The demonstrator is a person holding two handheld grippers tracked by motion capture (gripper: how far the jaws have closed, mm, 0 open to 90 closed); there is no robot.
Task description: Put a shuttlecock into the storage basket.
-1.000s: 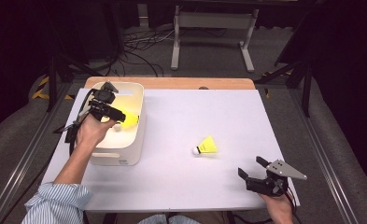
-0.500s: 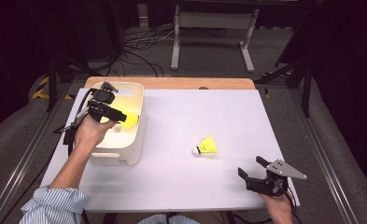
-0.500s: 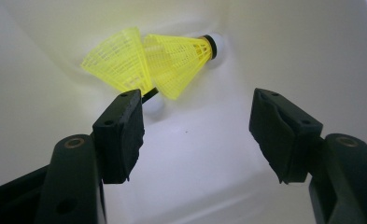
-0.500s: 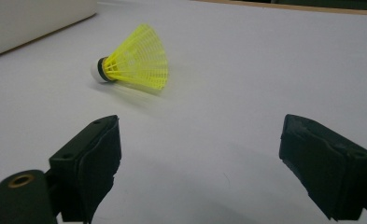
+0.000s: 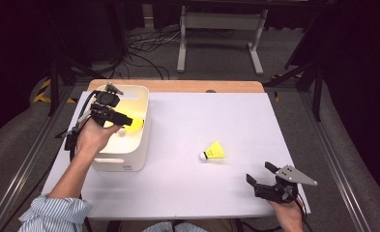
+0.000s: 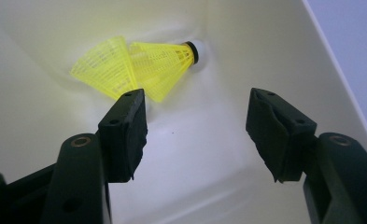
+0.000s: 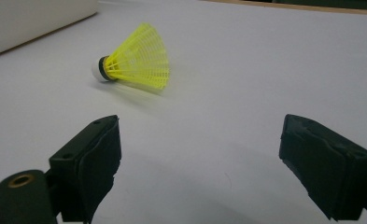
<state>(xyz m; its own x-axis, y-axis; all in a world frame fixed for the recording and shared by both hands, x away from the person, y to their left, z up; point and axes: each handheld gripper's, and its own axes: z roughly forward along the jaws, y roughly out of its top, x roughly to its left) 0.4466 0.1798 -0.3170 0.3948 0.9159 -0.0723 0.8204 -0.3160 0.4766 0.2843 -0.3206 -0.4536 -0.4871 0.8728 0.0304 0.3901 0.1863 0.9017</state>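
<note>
Yellow shuttlecocks (image 6: 139,67) already lie inside the white bin (image 5: 141,140) under the left gripper (image 6: 195,126) (jaws just narrowing, empty), while one shuttlecock (image 5: 213,152) right of the bin awaits the wide-open right gripper (image 5: 262,176).

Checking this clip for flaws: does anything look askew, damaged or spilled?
Nothing stands out. Two yellow shuttlecocks lie inside the white bin, one nested partly in the other, and a third shuttlecock lies on its side on the white table, intact.

Dark room, grey carpet (image 5: 28,145), tangled cables (image 5: 144,53), white metal stand (image 5: 221,21) behind.
</note>
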